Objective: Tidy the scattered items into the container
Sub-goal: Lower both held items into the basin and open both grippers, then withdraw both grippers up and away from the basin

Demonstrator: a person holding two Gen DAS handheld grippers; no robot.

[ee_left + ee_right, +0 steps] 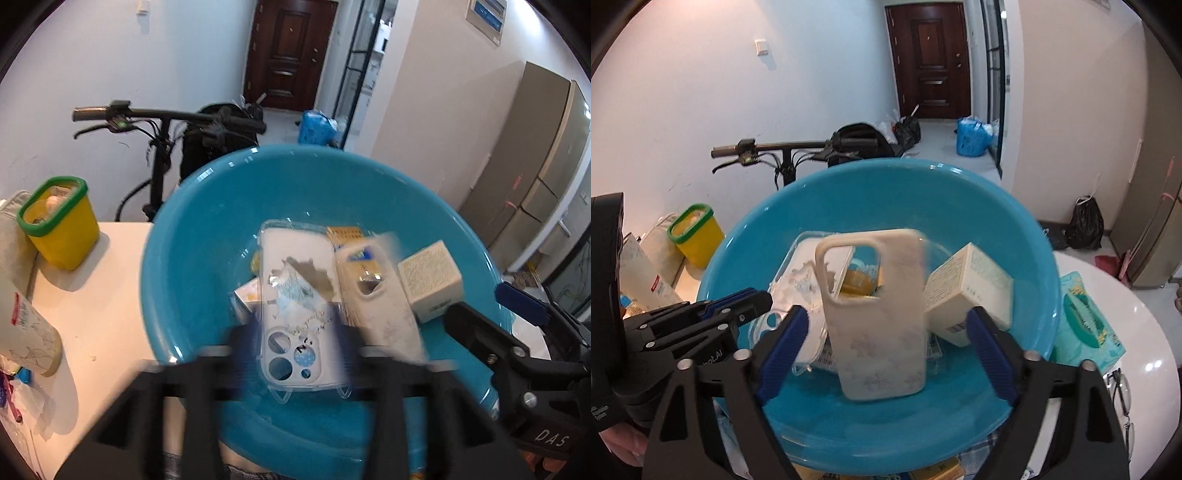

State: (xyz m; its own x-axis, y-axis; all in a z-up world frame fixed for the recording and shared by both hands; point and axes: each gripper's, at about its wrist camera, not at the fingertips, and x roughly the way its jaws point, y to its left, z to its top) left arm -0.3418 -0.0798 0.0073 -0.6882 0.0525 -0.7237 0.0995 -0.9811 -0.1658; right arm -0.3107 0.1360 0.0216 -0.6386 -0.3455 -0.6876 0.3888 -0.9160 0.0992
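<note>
The white surface (92, 295) fills the lower left of the left wrist frame and curves along the right edge of the right wrist frame. On it stands the big round turquoise plastic basin (207, 229) (746, 243), which takes the centre of both frames.

The left tool (295, 354) is at the bottom centre of its frame, blurred, with its jaws standing apart. The clear phone case with a light blue print (295, 295) (801, 273) is between them, over the basin; I cannot tell if the pads touch it. The right tool (886, 339) is at the bottom centre of its frame, also with the jaws well apart. The cream phone case with pale flower marks (875, 314) (376, 295) stands tilted between its blue pads (786, 347) and touches neither of them.

To the right of the cases, a small cream cardboard box (430, 280) (967, 291) lies inside the basin. A yellow tub with a green rim (59, 221) (696, 236) stands on the surface at the left. A teal tissue pack (1086, 321) lies just beside the basin at the right.
</note>
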